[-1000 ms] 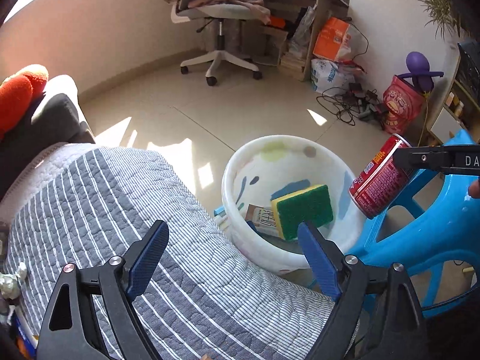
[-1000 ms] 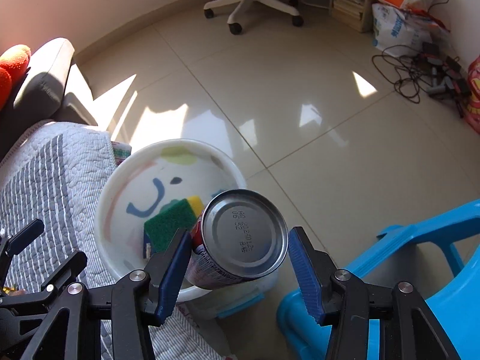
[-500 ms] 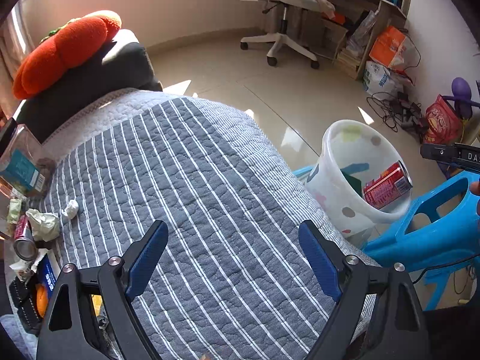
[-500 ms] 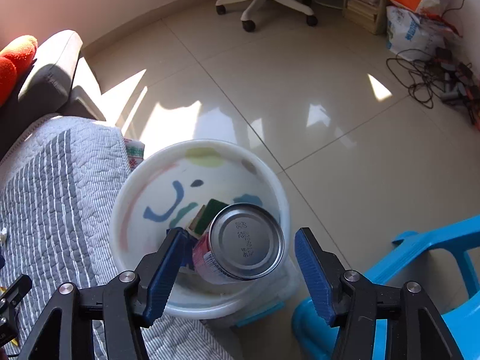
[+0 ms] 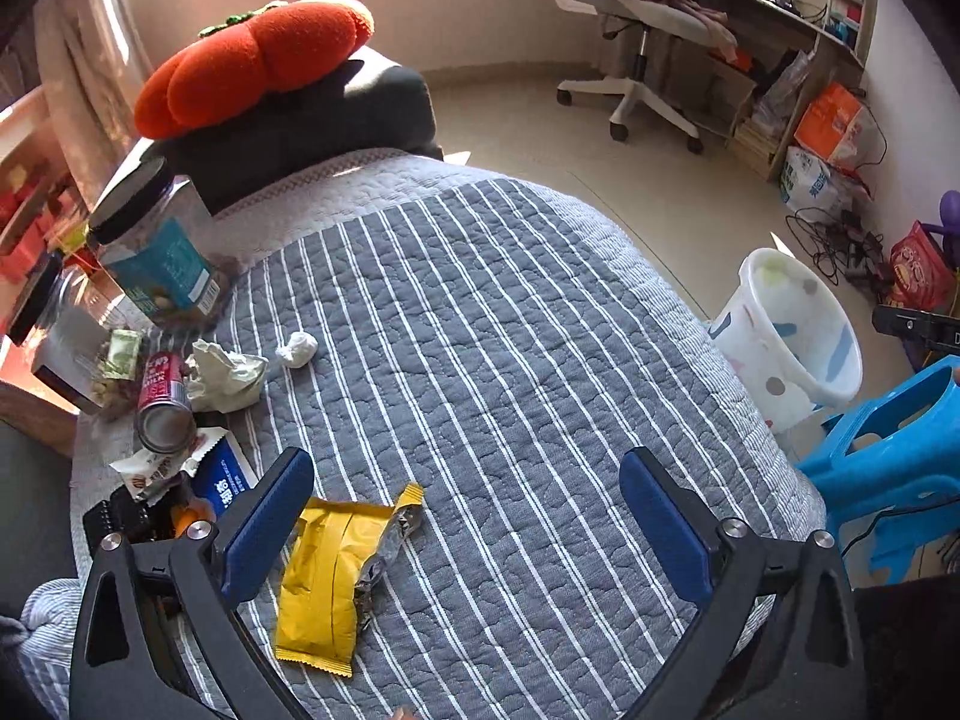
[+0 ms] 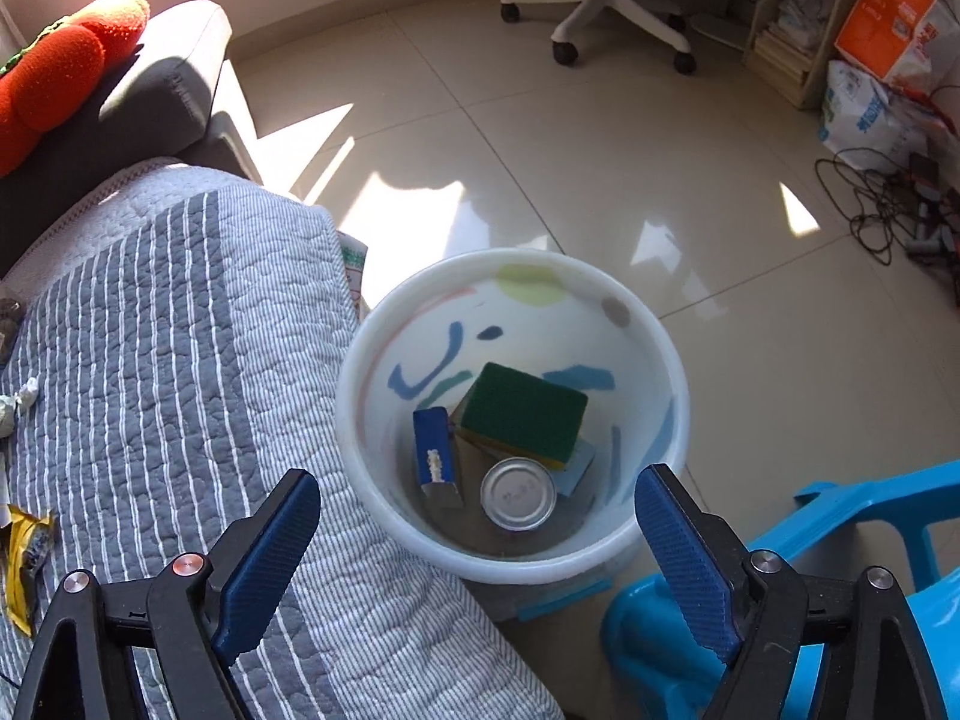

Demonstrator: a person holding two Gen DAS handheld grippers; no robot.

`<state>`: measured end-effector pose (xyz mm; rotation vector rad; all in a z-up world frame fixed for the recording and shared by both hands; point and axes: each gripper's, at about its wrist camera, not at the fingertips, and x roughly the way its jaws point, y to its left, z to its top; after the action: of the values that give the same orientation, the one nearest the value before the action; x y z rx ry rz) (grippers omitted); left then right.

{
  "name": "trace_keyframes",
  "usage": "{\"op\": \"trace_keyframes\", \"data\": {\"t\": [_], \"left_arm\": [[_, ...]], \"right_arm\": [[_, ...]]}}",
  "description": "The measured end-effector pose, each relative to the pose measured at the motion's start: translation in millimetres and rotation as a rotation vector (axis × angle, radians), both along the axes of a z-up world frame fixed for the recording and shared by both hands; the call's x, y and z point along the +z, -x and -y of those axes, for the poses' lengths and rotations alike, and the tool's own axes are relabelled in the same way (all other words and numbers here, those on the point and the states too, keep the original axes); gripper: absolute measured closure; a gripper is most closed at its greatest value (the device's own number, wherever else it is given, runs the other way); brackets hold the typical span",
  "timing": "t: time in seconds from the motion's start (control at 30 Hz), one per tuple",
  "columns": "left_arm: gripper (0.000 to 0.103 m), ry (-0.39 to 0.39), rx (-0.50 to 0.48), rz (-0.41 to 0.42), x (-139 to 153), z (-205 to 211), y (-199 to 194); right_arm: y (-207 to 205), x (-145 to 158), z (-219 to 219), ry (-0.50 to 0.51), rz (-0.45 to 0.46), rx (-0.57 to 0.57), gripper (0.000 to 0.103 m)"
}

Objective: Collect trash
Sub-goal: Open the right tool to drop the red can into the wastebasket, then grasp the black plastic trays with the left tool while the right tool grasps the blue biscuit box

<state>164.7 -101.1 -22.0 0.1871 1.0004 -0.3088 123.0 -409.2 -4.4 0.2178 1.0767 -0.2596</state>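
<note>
Left wrist view: the left hand-held gripper (image 5: 467, 519) is hanging over a grey striped quilt (image 5: 480, 360), and its blue jaws are opening wide with nothing squeezed between them. A yellow wrapper (image 5: 327, 576) is lying flat on the quilt, just beside the left jaw. Farther from the wrapper, toward the left edge of the quilt, a red can (image 5: 162, 402) is lying on its side. A crumpled tissue (image 5: 225, 375) is touching the can, and a small white paper ball (image 5: 298, 349) is sitting near the tissue. Two clear jars (image 5: 156, 252) are standing behind the can. The white bin (image 5: 792, 336) is standing on the floor past the right side of the quilt, next to a blue stool (image 5: 894, 450). An orange plush toy (image 5: 252, 60) is resting on a dark cushion behind the quilt.

Right wrist view: the right hand-held gripper (image 6: 477, 546) is hanging right over the white bin (image 6: 372, 360). Its jaws are opening and holding nothing. Inside the bin, a can (image 6: 518, 494) is standing at the bottom with its silver end up. A green sponge (image 6: 522, 411) is lying just behind the can, and a small blue box (image 6: 436, 450) is leaning beside it. The quilt (image 6: 168, 360) is on the left of the bin, and the blue stool (image 6: 840, 540) is on the right.
</note>
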Motion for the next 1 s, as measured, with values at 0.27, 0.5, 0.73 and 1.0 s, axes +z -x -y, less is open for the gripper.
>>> {"op": "trace_keyframes", "data": {"t": [0.27, 0.5, 0.73, 1.0], "left_arm": [[0.0, 0.042, 0.109, -0.023, 5, -71, 5], [0.0, 0.052, 0.188, -0.052, 3, -128, 10], [0.0, 0.04, 0.268, -0.082, -4, -176, 14], [0.0, 0.121, 0.435, -0.197, -24, -238, -1]], "right_arm": [[-15, -2, -62, 0.046, 0.003, 0.126, 0.001], [-27, -9, -113, 0.072, -0.018, 0.219, 0.001], [-42, -17, -157, 0.058, -0.04, 0.278, 0.001], [-58, -29, -205, 0.068, -0.075, 0.336, 0.001]]}}
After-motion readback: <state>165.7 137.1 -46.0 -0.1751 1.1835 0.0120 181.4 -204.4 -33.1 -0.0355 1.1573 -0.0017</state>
